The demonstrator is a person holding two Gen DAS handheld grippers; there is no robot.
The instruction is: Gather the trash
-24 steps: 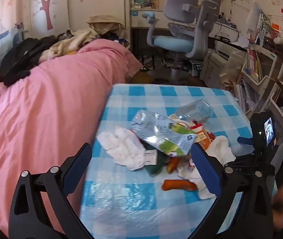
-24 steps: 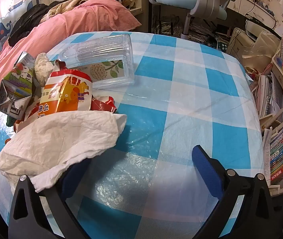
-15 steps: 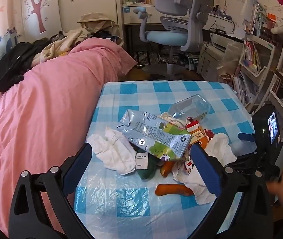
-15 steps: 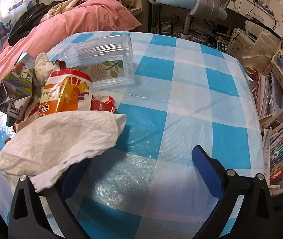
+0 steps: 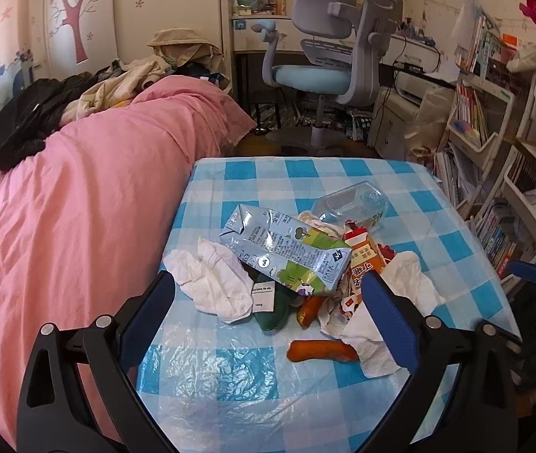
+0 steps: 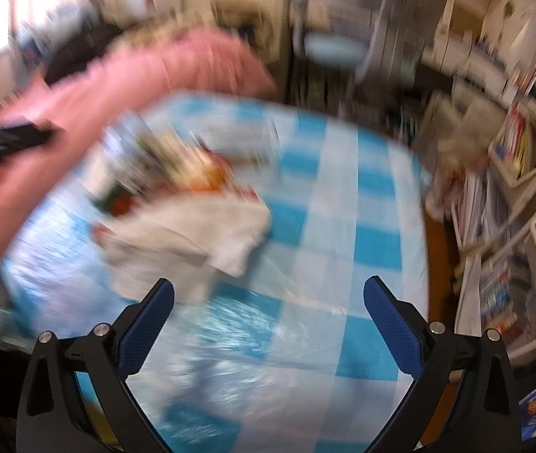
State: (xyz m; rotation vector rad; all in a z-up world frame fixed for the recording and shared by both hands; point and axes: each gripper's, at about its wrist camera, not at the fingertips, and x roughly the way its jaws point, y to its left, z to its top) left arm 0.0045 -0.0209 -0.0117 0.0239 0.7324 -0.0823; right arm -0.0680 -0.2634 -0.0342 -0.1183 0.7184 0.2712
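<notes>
**Both grippers pulled back from the trash heap, jaws wide**

Since the earlier frames the right gripper (image 6: pixel 268 321) has swung up and away from the table: before, the white tissue lay right at its left finger, and now the whole right wrist view is smeared with motion blur and the heap sits further off, beyond the fingertips. Over the same stretch the left gripper (image 5: pixel 268 317) has drawn back a little, so more of the checked tablecloth (image 5: pixel 230 377) shows at the near edge.

Both pairs of jaws stand wide apart with nothing between the pads.

In the left wrist view the trash lies in one heap in the middle of the table, towards its right edge. A flattened milk carton (image 5: pixel 287 253) lies on top, beyond the fingertips and between their lines. A crumpled white tissue (image 5: pixel 215 283) lies just past the left finger, towards the table's left edge beside the pink bedcover (image 5: pixel 79 207). An orange snack wrapper (image 5: pixel 362 260) and a second white tissue (image 5: pixel 407 283) lie by the right finger, which covers part of them. An orange carrot piece (image 5: pixel 321 351) lies nearest the near edge, inside the span of the jaws but apart from both pads. A clear plastic container (image 5: pixel 351 204) lies on the far side of the heap.

In the right wrist view the heap (image 6: pixel 177 196) is a blur towards the table's left edge, left of the jaws' centre line.
</notes>
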